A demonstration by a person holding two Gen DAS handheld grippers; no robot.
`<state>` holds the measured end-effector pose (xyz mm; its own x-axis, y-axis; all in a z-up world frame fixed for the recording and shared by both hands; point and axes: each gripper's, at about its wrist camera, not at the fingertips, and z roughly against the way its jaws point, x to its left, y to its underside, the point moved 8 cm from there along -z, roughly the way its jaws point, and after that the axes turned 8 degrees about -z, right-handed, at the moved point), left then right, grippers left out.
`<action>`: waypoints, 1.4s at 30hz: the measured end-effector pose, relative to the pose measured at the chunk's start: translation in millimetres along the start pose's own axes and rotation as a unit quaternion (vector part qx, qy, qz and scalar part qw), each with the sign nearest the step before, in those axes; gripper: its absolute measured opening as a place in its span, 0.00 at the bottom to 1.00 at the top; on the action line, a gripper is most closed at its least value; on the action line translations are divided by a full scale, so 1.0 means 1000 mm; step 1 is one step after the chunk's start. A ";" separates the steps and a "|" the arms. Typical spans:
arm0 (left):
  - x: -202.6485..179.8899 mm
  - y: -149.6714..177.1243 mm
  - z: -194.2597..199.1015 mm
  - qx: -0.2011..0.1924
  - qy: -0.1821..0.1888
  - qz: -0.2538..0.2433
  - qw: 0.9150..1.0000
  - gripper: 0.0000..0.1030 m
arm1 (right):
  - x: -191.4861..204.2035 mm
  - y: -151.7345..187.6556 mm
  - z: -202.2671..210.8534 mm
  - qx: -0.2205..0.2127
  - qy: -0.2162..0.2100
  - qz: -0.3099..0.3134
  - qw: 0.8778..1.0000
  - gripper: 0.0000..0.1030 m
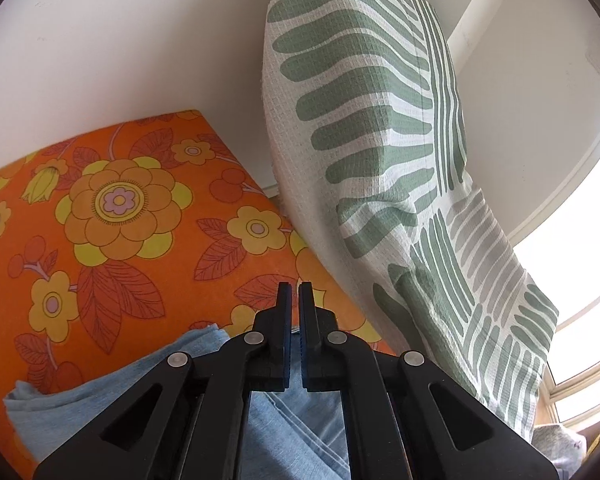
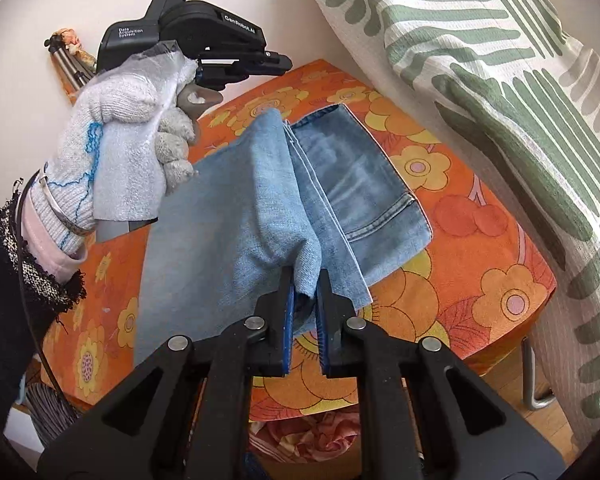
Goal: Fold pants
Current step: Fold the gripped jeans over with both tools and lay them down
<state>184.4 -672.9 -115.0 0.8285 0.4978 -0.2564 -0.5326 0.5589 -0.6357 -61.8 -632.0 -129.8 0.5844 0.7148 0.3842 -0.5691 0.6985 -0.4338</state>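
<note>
Right gripper (image 2: 304, 280): at lower centre of the right wrist view, my two fingers are clamped on a bunched fold of the jeans (image 2: 256, 208), the cloth pinched between the blue pads.
Jeans: light blue denim, partly folded, lying across the middle of the frame on the orange flowered cover (image 2: 480, 248); a stitched flat panel lies to the right of the pinched fold, and a lifted layer slopes from my right fingers up toward the upper left.
Left gripper (image 2: 276, 62): seen in the upper left of the right wrist view, held in my gloved left hand (image 2: 124, 128); its tip points right, above the far end of the jeans.
Left fingers, own view (image 1: 295, 300): at lower centre of the frame, nearly closed with only a thin slit between the pads; nothing shows in the slit, though I cannot tell for certain. Denim (image 1: 284, 432) lies beneath and behind them.
Glove: white knit, with loose blue thread along the wrist.
Green-and-white cloth (image 2: 500, 80): leaf-patterned, draped down the right side of both views, beside the orange cover.
Background: plain white wall (image 1: 140, 40) at upper left; bright window (image 1: 580, 280) at right edge.
</note>
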 end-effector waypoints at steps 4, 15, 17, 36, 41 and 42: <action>0.007 0.002 0.007 0.016 -0.009 -0.034 0.999 0.06 | -0.008 0.009 -0.005 0.012 -0.001 -0.002 1.000 0.09; 0.055 0.061 0.040 0.048 -0.011 -0.065 0.997 0.12 | -0.020 0.012 -0.015 0.022 -0.008 -0.032 0.999 0.09; 0.056 0.070 0.037 0.048 -0.010 -0.063 0.997 0.12 | -0.019 0.011 -0.014 0.017 -0.004 -0.030 0.999 0.09; -0.011 0.063 -0.030 0.018 -0.009 -0.163 0.986 0.12 | -0.058 0.005 -0.006 -0.001 0.086 -0.044 0.995 0.21; -0.013 0.059 -0.033 0.021 0.015 -0.145 0.989 0.12 | -0.044 -0.022 0.030 -0.079 0.053 -0.033 0.995 0.22; -0.013 0.056 -0.029 0.018 0.020 -0.141 0.990 0.12 | -0.035 -0.026 0.030 -0.080 0.027 -0.031 0.996 0.22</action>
<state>148.8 -667.2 -168.9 0.9507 0.2928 -0.1019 -0.2848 0.6952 -0.6599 -84.8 -674.4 -107.0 0.6482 0.6648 0.3712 -0.4343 0.7232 -0.5370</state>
